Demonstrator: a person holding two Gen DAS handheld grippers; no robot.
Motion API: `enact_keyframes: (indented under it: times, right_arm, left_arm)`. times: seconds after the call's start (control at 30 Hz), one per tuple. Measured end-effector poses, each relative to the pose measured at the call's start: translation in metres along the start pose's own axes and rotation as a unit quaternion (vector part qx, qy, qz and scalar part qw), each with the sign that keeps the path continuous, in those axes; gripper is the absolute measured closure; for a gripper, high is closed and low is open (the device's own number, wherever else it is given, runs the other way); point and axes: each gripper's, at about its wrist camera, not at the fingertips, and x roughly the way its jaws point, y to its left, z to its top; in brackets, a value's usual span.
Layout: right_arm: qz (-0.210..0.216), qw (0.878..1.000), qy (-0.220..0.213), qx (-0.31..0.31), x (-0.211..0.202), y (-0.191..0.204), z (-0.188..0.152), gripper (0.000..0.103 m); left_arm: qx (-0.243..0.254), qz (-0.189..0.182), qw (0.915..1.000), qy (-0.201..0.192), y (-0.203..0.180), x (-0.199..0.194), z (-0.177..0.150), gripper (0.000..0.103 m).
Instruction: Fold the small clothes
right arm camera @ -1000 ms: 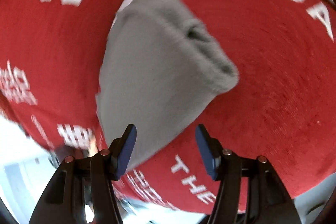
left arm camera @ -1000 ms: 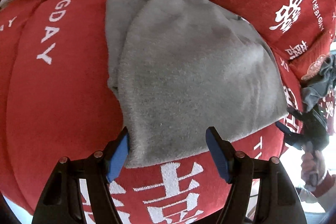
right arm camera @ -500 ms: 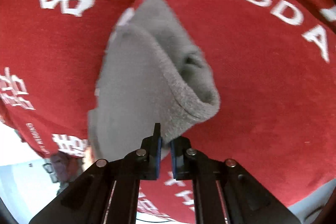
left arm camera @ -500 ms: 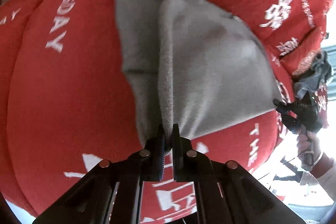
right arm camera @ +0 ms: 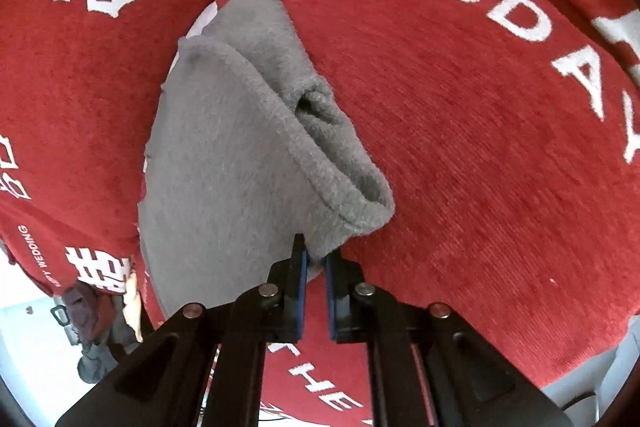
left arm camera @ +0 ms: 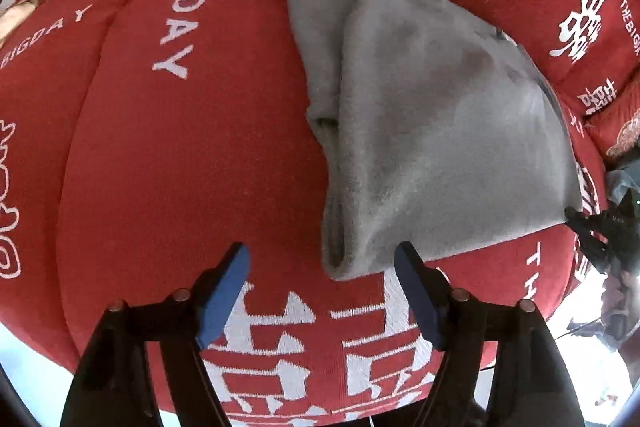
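The grey garment (left arm camera: 432, 131) lies folded on the red cushion (left arm camera: 192, 163), long axis running toward upper frame. The left gripper (left arm camera: 322, 259) is opening, corner loose between its jaws; the right gripper (right arm camera: 316, 257) pinches the near corner.

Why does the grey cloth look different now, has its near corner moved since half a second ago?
Yes. In the left wrist view the grey cloth has dropped free of the opening left gripper; its corner now lies right of centre on the red cushion.
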Motion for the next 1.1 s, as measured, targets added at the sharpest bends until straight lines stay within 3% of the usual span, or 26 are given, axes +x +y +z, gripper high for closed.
enact_keyframes:
  times: [0.27,0.47,0.57,0.63,0.7,1.1]
  right_arm:
    - [-0.06,0.998,-0.001,-0.021,-0.03,0.006,-0.008,0.093]
    - [-0.071,0.996,-0.021,-0.052,-0.049,0.024,-0.001,0.093]
    - [-0.078,0.994,-0.028,-0.064,-0.052,0.036,0.006,0.081]
    - [-0.083,0.993,-0.04,-0.08,-0.054,0.048,0.012,0.066]
    - [-0.084,0.991,-0.048,-0.093,-0.056,0.055,0.015,0.06]
    - [-0.086,0.986,-0.046,-0.138,-0.052,0.076,0.043,0.06]
  left_arm:
    - [0.01,0.032,0.9986,-0.04,-0.011,-0.032,0.008,0.028]
    - [0.037,0.04,0.9963,-0.066,-0.039,-0.041,0.03,0.028]
    - [0.053,0.046,0.9953,-0.067,-0.051,-0.04,0.039,0.028]
    - [0.061,0.047,0.995,-0.064,-0.059,-0.037,0.042,0.028]
    - [0.063,0.047,0.995,-0.061,-0.064,-0.034,0.044,0.028]
    - [0.065,0.059,0.9939,-0.066,-0.089,-0.024,0.065,0.028]
